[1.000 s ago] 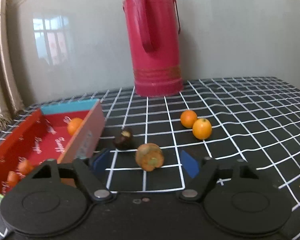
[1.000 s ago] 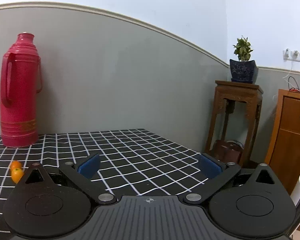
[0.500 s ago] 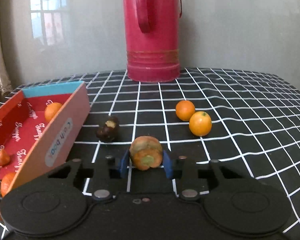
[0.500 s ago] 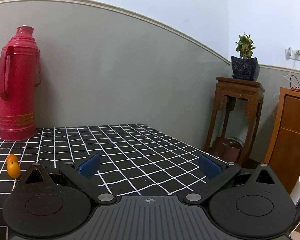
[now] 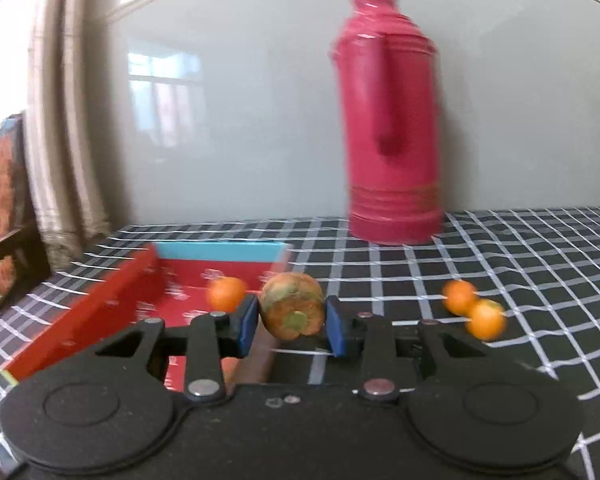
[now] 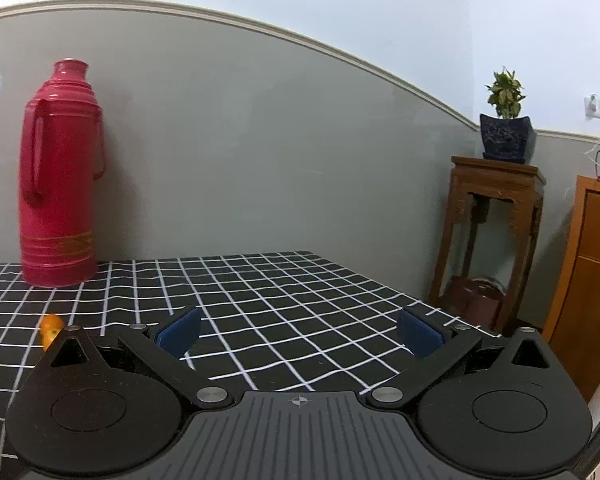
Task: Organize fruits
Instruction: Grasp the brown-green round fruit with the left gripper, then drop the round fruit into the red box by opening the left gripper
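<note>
Lifted off the table since the earlier frame, the brownish fruit [image 5: 292,312] is clamped between the left gripper [image 5: 292,330] fingers, just right of the red box [image 5: 100,308], likely its destination. Right gripper [image 6: 298,334] fingers are spread, holding nothing.

Flask [image 5: 392,128]: upright at the back of the tabletop [image 5: 520,264], by the wall.
Box [image 5: 100,312]: left of the flask, nearer the front, one small fruit [image 5: 225,293] in it.
Two small fruits [image 5: 474,314]: on the tabletop right of the box, touching.
Held fruit [image 5: 292,310]: between the left tongs [image 5: 292,330], above the box's right edge.
Right tongs [image 6: 298,336]: over bare tabletop, right of the flask.
Plant stand [image 6: 496,232]: beyond the tabletop's right end, potted plant [image 6: 506,120] on top.
</note>
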`<state>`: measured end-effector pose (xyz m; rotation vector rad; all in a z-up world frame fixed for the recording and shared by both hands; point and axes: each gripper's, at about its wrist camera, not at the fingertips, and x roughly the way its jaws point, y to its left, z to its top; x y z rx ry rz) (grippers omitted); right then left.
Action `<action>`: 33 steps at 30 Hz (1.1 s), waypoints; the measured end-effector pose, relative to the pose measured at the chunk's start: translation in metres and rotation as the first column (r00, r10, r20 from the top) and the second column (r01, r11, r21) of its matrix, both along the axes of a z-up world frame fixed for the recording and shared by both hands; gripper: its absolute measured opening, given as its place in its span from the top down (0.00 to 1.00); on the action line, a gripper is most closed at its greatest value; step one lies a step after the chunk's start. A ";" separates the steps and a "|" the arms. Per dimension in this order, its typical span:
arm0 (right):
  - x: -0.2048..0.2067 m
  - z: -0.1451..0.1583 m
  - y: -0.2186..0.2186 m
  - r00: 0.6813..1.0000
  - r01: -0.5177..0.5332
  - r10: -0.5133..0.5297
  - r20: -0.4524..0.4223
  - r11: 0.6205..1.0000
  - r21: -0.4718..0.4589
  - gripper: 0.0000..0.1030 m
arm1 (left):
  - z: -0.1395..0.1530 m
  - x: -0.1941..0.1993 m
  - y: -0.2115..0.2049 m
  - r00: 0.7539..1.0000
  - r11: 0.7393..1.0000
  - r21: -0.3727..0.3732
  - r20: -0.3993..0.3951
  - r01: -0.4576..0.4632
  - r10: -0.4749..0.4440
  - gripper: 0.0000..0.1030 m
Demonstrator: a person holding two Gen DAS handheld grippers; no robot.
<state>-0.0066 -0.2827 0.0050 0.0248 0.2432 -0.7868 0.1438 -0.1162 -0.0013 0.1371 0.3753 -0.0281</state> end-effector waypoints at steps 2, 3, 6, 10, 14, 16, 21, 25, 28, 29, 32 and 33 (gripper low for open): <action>0.002 0.001 0.005 1.000 -0.015 0.015 0.002 1.000 -0.001 0.00 | 0.003 0.003 0.012 0.999 0.999 -0.003 0.003 -0.047 0.047 0.74; 0.004 0.001 0.007 1.000 -0.023 0.023 0.002 1.000 -0.001 0.00 | 0.004 0.005 0.018 0.997 0.997 -0.005 0.000 -0.073 0.073 0.74; 0.009 0.001 0.015 0.999 -0.046 0.046 0.002 0.999 0.001 0.00 | 0.005 0.012 0.037 0.989 0.990 -0.005 -0.031 -0.143 0.143 0.74; 0.015 0.001 0.026 0.997 -0.078 0.078 0.002 0.997 0.000 0.00 | 0.002 0.026 0.059 0.973 0.980 -0.016 -0.122 -0.201 0.197 0.74; 0.021 0.002 0.037 0.994 -0.110 0.110 0.001 0.994 -0.001 0.00 | -0.003 0.033 0.076 0.955 0.974 -0.035 -0.206 -0.225 0.214 0.73; 0.024 0.003 0.041 0.992 -0.124 0.124 0.003 0.992 -0.001 0.00 | -0.002 0.036 0.083 0.949 0.971 -0.052 -0.232 -0.232 0.214 0.73; 0.031 0.004 0.050 0.988 -0.153 0.153 0.005 0.988 0.003 0.00 | 0.001 0.025 0.098 0.946 0.966 -0.091 -0.247 -0.241 0.212 0.68; 0.039 0.004 0.055 0.983 -0.183 0.182 0.010 0.983 0.024 0.00 | 0.010 0.017 0.112 0.954 0.967 -0.102 -0.215 -0.233 0.207 0.65; 0.046 0.003 0.061 0.975 -0.223 0.222 0.016 0.973 0.052 0.00 | 0.015 0.012 0.123 0.954 0.962 -0.099 -0.191 -0.255 0.233 0.45; 0.049 0.003 0.064 0.971 -0.241 0.240 0.017 0.969 0.060 0.00 | 0.016 0.009 0.128 0.952 0.958 -0.099 -0.182 -0.269 0.248 0.38; 0.059 0.002 0.077 0.955 -0.297 0.297 0.009 0.952 0.076 0.00 | 0.023 0.001 0.143 0.947 0.948 -0.094 -0.138 -0.303 0.289 0.32; 0.065 0.001 0.082 0.948 -0.318 0.319 0.004 0.945 0.081 0.00 | 0.025 -0.001 0.147 0.946 0.946 -0.091 -0.128 -0.311 0.298 0.32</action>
